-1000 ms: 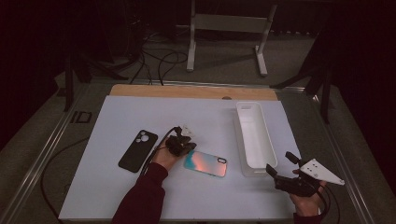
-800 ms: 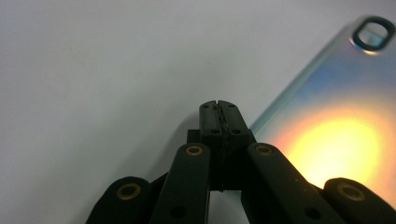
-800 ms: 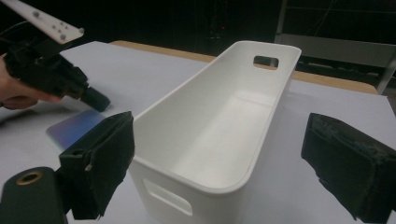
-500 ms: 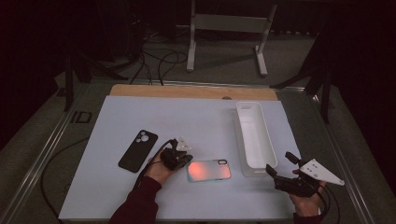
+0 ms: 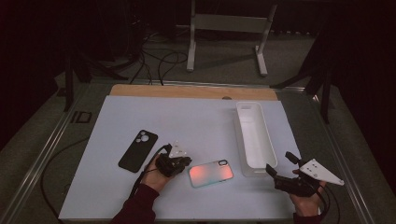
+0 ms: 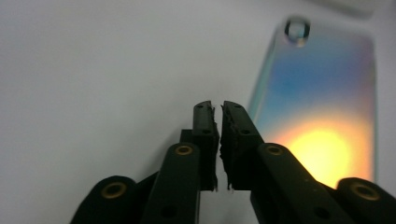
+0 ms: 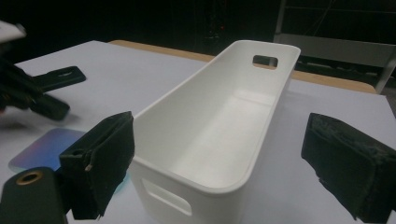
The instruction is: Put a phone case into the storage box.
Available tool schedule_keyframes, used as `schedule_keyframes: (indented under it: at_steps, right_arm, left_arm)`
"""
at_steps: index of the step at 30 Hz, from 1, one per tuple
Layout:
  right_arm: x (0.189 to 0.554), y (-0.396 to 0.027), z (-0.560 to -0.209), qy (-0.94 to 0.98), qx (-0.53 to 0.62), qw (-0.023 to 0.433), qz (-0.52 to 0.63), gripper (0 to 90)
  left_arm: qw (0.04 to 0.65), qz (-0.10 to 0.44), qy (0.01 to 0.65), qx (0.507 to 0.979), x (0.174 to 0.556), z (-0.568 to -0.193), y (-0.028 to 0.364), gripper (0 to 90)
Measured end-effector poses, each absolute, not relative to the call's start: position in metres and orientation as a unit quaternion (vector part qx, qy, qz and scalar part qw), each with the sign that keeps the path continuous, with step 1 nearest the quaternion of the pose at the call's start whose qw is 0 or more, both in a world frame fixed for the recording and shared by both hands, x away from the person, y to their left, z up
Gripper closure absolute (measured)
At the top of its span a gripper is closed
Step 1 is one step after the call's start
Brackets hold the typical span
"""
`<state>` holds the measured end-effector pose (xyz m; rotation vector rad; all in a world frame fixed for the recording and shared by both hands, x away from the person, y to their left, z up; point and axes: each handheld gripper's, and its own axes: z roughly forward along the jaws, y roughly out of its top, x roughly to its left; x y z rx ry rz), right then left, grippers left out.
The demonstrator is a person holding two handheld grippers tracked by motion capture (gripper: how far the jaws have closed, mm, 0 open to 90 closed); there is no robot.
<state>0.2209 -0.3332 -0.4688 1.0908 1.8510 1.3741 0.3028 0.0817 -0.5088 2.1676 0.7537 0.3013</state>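
An iridescent phone [image 5: 211,173] lies back-up near the front of the white mat, glowing orange and blue [image 6: 322,93]. My left gripper [image 5: 185,163] sits just left of it, low over the mat. Its jaws [image 6: 217,112] have just been opening and stand only a sliver apart, with nothing between them. A black phone case [image 5: 138,150] lies further left. My right gripper [image 5: 279,162] is held open at the near end of a long white bin [image 5: 243,135], one pad on either side of the bin's corner [image 7: 187,91].
The white mat [image 5: 196,121] covers the table, with a wooden strip [image 5: 187,91] along its far edge. A metal stand [image 5: 224,28] and cables lie on the dark floor beyond. The bin is empty inside.
My left gripper has drawn back toward the front edge of the mat. The iridescent phone has turned and shifted slightly nearer with it. The right gripper has stayed still.
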Motion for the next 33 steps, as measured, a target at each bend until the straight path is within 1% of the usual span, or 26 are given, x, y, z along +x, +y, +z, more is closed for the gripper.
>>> schedule_keyframes:
  at_steps: [1, 2, 3, 7, 10, 13, 15, 16, 18, 23, 25, 28, 29, 33]
  right_arm:
    - [0.221, -0.333, -0.469, 0.694, 0.41, 0.291, 0.515, 9.4]
    - [0.221, -0.333, -0.469, 0.694, 0.41, 0.291, 0.515, 9.4]
    - [0.221, -0.333, -0.469, 0.694, 0.41, 0.291, 0.516, 9.4]
    - [0.221, -0.333, -0.469, 0.694, 0.408, 0.293, 0.516, 9.4]
    - [0.222, -0.331, -0.469, 0.697, 0.404, 0.29, 0.517, 9.4]
    - [0.223, -0.33, -0.47, 0.7, 0.401, 0.289, 0.516, 9.4]
    - [0.225, -0.327, -0.47, 0.702, 0.398, 0.284, 0.518, 9.4]
    - [0.225, -0.327, -0.47, 0.704, 0.396, 0.284, 0.517, 9.4]
    - [0.226, -0.325, -0.47, 0.705, 0.392, 0.281, 0.52, 9.4]
    - [0.23, -0.323, -0.469, 0.706, 0.384, 0.279, 0.525, 9.3]
    - [0.23, -0.323, -0.469, 0.707, 0.382, 0.28, 0.525, 9.3]
    - [0.23, -0.324, -0.469, 0.707, 0.379, 0.28, 0.528, 9.3]
    - [0.23, -0.324, -0.469, 0.707, 0.379, 0.28, 0.528, 9.3]
    - [0.228, -0.324, -0.47, 0.704, 0.378, 0.28, 0.532, 9.3]
  left_arm:
    - [0.414, 0.133, 0.301, 0.848, 0.301, -0.502, 0.087, 80.3]
    - [0.414, 0.133, 0.301, 0.848, 0.301, -0.502, 0.087, 77.6]
    - [0.433, 0.144, 0.304, 0.836, 0.299, -0.493, 0.095, 77.6]
    - [0.475, 0.18, 0.32, 0.8, 0.29, -0.47, 0.123, 66.3]
    - [0.49, 0.204, 0.331, 0.78, 0.281, -0.46, 0.147, 58.6]
    - [0.494, 0.221, 0.339, 0.77, 0.272, -0.457, 0.169, 55.8]
    - [0.494, 0.233, 0.352, 0.76, 0.266, -0.456, 0.187, 47.7]
    - [0.494, 0.236, 0.357, 0.756, 0.264, -0.456, 0.192, 46.0]
    - [0.494, 0.241, 0.369, 0.749, 0.259, -0.457, 0.205, 39.5]
    - [0.471, 0.265, 0.399, 0.741, 0.249, -0.462, 0.224, 15.7]
    - [0.469, 0.266, 0.402, 0.74, 0.245, -0.464, 0.23, 13.4]
    - [0.461, 0.263, 0.405, 0.744, 0.242, -0.469, 0.236, 2.1]
    - [0.461, 0.263, 0.405, 0.744, 0.242, -0.469, 0.236, 0.0]
    - [0.465, 0.259, 0.407, 0.742, 0.239, -0.472, 0.243, 0.0]
